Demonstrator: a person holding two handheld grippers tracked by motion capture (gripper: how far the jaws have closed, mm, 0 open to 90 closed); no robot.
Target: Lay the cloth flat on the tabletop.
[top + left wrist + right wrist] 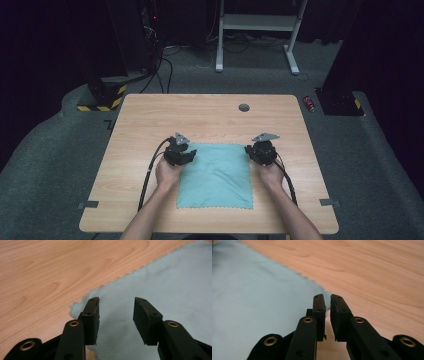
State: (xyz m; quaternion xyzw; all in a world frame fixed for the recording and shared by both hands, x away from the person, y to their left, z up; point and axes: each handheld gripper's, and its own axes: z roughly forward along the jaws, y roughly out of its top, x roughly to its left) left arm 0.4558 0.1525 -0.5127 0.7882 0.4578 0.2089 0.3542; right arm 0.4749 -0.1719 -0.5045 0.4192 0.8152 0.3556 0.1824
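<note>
In the high view, a light teal square cloth with zigzag-cut edges (216, 175) lies flat on the pale wooden tabletop (150, 115), near the person's side and in the middle. The left tool (186, 154) stands at the far left corner of the cloth and the right tool (254, 152) at the far right corner; I judge that both hands take these two corners in order to lift or fold the cloth evenly. In the left gripper view, the jaws of the left tool (116, 311) stand well apart over the corner, with nothing pinched between them. In the right gripper view, the right tool (327, 307) has its jaws almost together, a thin gap remaining, just at the cloth's corner (262, 302); whether the fabric is caught I cannot tell. The cloth looks soft, thin and smooth.
</note>
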